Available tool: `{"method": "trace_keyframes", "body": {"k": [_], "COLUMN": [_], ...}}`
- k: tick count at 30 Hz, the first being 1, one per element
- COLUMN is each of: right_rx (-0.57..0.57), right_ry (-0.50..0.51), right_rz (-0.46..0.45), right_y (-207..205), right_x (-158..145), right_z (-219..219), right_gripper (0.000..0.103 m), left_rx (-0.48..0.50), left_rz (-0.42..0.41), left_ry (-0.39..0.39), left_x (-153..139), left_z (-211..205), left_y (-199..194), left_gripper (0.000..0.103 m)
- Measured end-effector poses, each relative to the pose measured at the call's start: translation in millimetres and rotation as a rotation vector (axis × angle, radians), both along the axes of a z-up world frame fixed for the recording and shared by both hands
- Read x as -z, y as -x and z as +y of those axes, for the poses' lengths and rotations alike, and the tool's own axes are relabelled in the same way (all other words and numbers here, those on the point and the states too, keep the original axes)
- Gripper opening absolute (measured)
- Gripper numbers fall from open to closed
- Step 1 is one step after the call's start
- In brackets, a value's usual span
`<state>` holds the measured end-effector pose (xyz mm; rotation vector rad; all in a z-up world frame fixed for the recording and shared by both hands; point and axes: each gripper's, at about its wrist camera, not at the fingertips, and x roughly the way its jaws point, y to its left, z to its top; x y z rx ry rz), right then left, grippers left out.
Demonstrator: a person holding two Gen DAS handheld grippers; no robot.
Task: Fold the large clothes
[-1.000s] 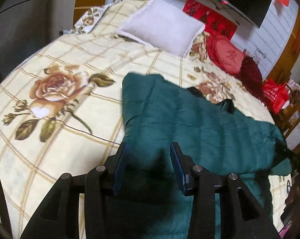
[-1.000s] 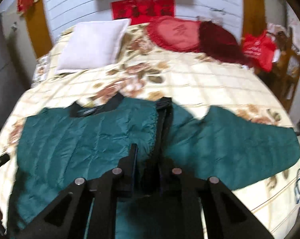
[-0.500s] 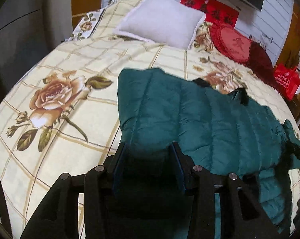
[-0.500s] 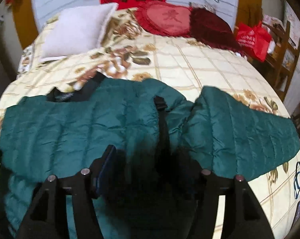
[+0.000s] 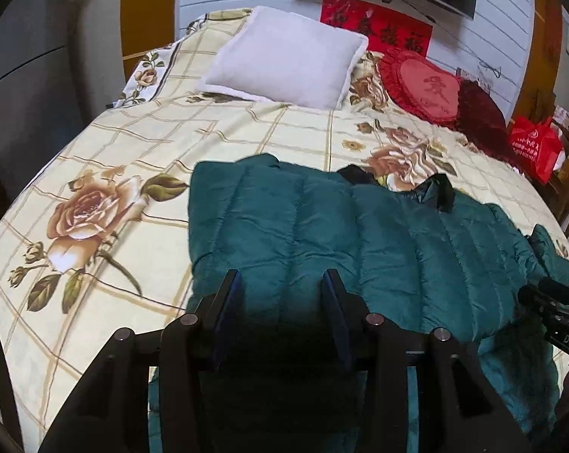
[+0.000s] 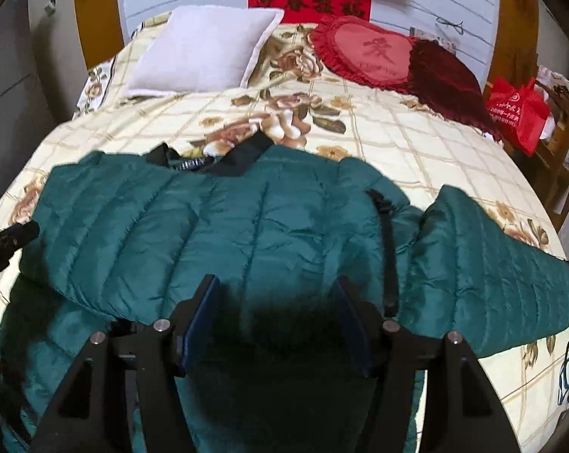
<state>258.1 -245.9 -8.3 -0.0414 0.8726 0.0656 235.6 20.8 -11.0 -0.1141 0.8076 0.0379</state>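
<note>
A dark green quilted puffer jacket [image 5: 322, 226] lies spread on the floral bedspread [image 5: 95, 173], its black collar toward the pillows. In the right wrist view the jacket [image 6: 246, 234] has one panel folded across the body and its right sleeve [image 6: 492, 264] lies out to the right. My left gripper [image 5: 282, 283] is open, its fingers over the jacket's near left part with nothing between them. My right gripper [image 6: 278, 290] is open wide above the jacket's middle, holding nothing. Each gripper's tip shows at the edge of the other's view.
A white pillow [image 5: 288, 64], a red heart cushion [image 5: 424, 83] and a dark red cushion [image 6: 446, 71] lie at the head of the bed. A red bag [image 6: 518, 113] and wooden furniture stand at the right. A grey cabinet [image 5: 20, 75] stands at the left.
My right gripper was shut on the jacket's front edge, then let go and opened wide. The folded panel now lies flat. Both grippers have drawn back and risen a little.
</note>
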Motion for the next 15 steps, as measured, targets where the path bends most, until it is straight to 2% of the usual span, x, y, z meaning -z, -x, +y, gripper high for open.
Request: {"method": "trace_keyframes", "body": {"k": [9,15], "right_rx": [0.027,0.036], "right_ry": [0.051,0.051], "right_rz": [0.042,0.032], "right_y": [-20,-10], "right_x": [26,18], "right_z": [-7,-4], "right_gripper": [0.064,0.064], "left_rx": [0.011,0.02], "left_rz": [0.03,0.032], "left_ry": [-0.02,-0.033], "left_x": [16,20], "left_z": [-6,-7], "left_y": [-9,-7], "left_gripper": [0.024,0.024]}}
